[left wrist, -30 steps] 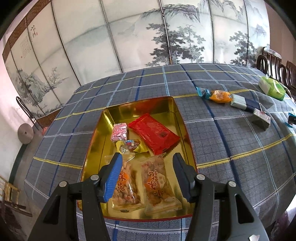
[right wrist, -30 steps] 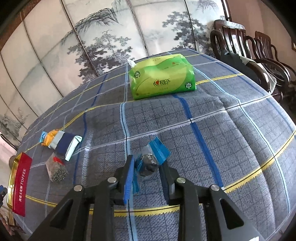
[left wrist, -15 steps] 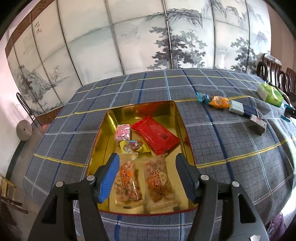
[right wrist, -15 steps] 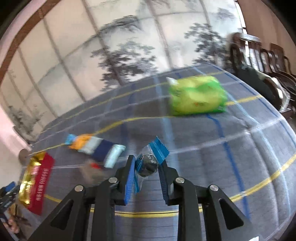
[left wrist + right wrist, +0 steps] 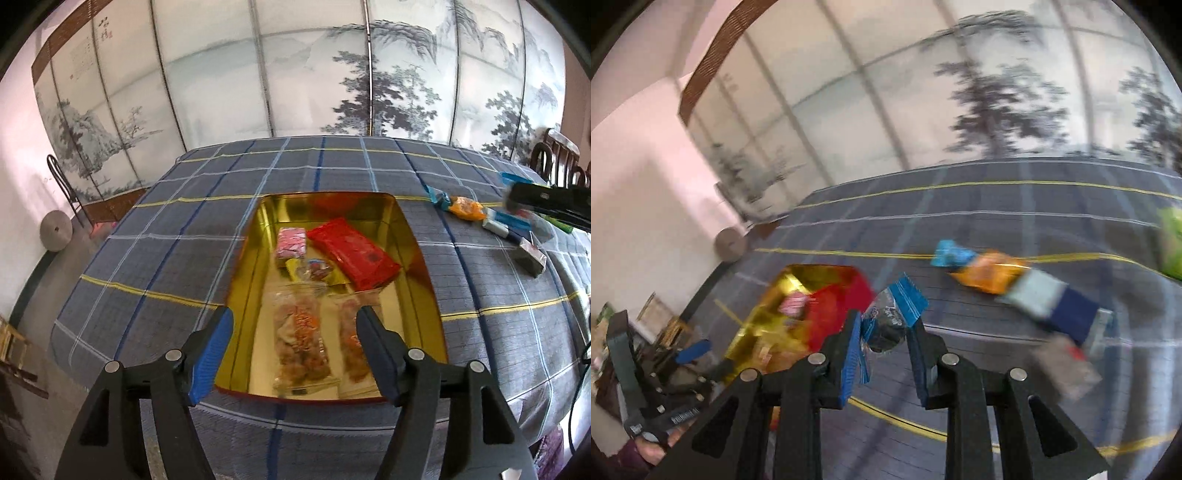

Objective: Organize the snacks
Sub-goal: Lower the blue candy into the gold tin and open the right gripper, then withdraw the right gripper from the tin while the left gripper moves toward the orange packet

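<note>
While clamped on blue-wrapped candy [image 5: 892,319], right tool [image 5: 882,338] heading traywards.
Gold tray [image 5: 812,275] just ahead-left, near counter's left edge; left tool [image 5: 295,341] open, empty, been widening.

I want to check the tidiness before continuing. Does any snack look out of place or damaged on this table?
Nothing looks damaged or spilled. Several wrapped snacks lie outside the gold metal tray, on the grey checked tablecloth: an orange packet with blue ends and a white and navy packet. The right gripper holds a blue-ended dark candy.
</note>
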Demonstrator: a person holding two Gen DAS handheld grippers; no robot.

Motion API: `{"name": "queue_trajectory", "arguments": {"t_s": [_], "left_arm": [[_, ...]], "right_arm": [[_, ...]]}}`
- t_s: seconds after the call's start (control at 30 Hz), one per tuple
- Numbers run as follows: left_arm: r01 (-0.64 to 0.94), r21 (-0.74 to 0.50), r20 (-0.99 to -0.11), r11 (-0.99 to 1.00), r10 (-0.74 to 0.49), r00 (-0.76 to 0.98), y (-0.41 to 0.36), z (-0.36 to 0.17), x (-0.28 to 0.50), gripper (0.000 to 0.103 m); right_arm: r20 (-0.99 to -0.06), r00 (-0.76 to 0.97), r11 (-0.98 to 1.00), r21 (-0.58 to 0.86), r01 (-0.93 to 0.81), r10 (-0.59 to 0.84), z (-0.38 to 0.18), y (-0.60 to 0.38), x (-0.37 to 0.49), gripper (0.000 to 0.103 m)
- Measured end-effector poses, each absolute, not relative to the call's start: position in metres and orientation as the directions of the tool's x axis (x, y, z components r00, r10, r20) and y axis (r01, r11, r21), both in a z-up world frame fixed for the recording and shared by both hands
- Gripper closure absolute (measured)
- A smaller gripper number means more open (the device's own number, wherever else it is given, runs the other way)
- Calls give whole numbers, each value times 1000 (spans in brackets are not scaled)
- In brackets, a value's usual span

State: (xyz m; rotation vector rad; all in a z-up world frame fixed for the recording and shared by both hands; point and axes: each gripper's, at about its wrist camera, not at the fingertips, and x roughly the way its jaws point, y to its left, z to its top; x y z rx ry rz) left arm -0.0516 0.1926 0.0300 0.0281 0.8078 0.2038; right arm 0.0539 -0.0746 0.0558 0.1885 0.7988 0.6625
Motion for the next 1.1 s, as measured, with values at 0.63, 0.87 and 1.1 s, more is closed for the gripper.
{"name": "queue_trajectory", "arguments": {"t_s": [0.63,0.87,1.1], "left_arm": [[-205,83,-714,975,202,670,229,33,-60,28],[-197,74,-718,978,189,670,228,33,-60,28],[-177,92,-714,980,189,674,217,37,-60,28]], "right_arm": [[-689,314,691,372,-620,653,32,90,79,78],[-671,357,712,376,-593,650,41,61,73,78],[-661,448,776,348,-527,601,38,-5,50,75]]}}
